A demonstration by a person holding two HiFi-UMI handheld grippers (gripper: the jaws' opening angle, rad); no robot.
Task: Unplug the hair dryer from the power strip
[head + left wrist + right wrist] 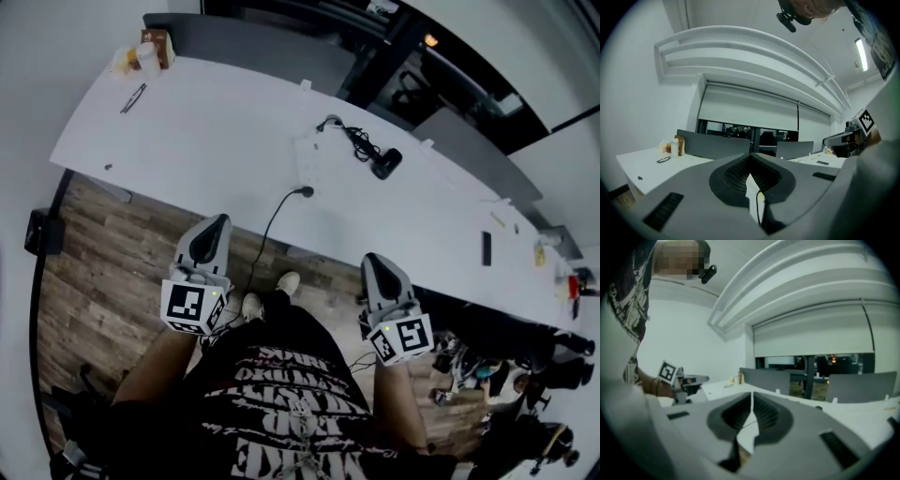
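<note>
We see left hand-held gripper and right hand-held gripper both pinched closed on nothing, held short of the counter edge. Dryer lies on the counter just beside the white strip, its cord bunched between them. The shirt print is too blurred for us to read.

The table lies ahead of both jaws. On it, ahead and between the left gripper and the right gripper, lies the power strip, with the hair dryer just right of it. A cable hangs over the near edge between them. Bottles stand far ahead to the left; a phone lies ahead to the right.
</note>
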